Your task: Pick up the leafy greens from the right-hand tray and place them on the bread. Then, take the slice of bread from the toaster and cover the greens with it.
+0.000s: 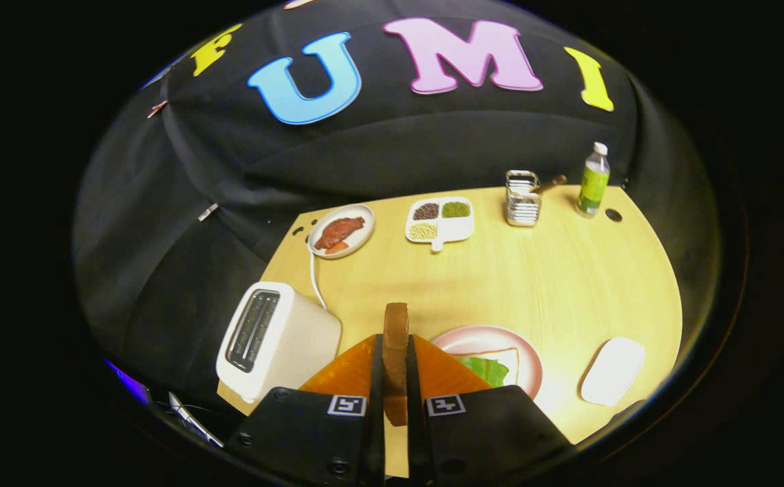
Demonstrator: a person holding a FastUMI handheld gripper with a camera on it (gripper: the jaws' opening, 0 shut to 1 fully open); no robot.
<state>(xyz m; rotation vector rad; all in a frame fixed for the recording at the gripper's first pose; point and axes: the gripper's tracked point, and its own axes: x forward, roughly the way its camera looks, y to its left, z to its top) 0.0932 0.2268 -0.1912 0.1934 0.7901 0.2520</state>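
A slice of bread (396, 352), browned at the crust, stands on edge between the two fingers of the hand-held gripper (396, 379), which are pressed against its flat faces and hold it clear of the desk (567, 284). The slice's long axis runs straight ahead along the fingers, its upper end poking out beyond their tips. Its destination lies just to the right of the fingers, near the desk's front edge: a pink plate (493, 338) carrying a second slice of bread (508, 357) with the leafy greens (488, 370) already laid on top, partly hidden behind the right finger. The white toaster (277, 341) sits at the desk's front-left corner, just left of the fingers, its slots showing dark. By this evidence the greens step is done and the covering step is under way; the judgement is that the held slice must travel a short way right and tip from upright to flat before it can cap the greens. An empty white tray (612, 370) rests at the front-right edge. Along the back edge stand a plate of meat (341, 231), a divided dish (440, 220), a wire rack (522, 197) and a bottle (593, 181).
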